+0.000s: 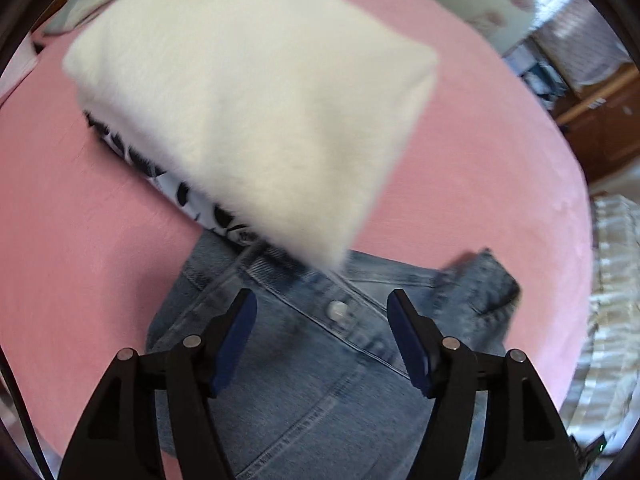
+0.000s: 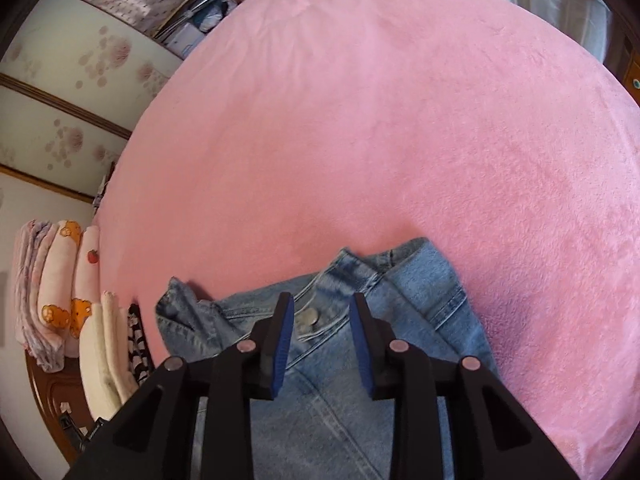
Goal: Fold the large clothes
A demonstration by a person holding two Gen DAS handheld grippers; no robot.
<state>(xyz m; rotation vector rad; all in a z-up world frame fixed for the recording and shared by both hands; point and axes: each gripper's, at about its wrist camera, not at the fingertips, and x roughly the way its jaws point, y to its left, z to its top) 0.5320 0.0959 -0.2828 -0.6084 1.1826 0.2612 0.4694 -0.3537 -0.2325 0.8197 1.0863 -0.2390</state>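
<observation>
**laundry_lurker:** On the pink bed cover (image 2: 360,120) there's a denim jacket (image 1: 320,360) lying flat under both grippers, collar end pointing away from them. Left gripper (image 1: 322,312) has its jaws spread wide and nothing between them, just hovering over the button placket. Why isn't anybody grabbing?

**foldbot_fan:** My guess is they're lining up. Right gripper (image 2: 322,316) is the same deal: jaws apart, empty, parked above the metal button (image 2: 308,316) near the collar. Both sit over the middle of the jacket, so I'd say the fold hasn't really started, or they're picking an edge.

**laundry_lurker:** And the fluffy cream thing?

**foldbot_fan:** That's a folded cream garment (image 1: 248,100) stacked on a black-and-white patterned piece (image 1: 180,192), just beyond the jacket and overlapping its far edge in the left view. Looks like the finished pile, kept close so the next item lands on it. One sleeve cuff (image 1: 480,280) sticks out sideways and probably needs tucking in first.
</observation>
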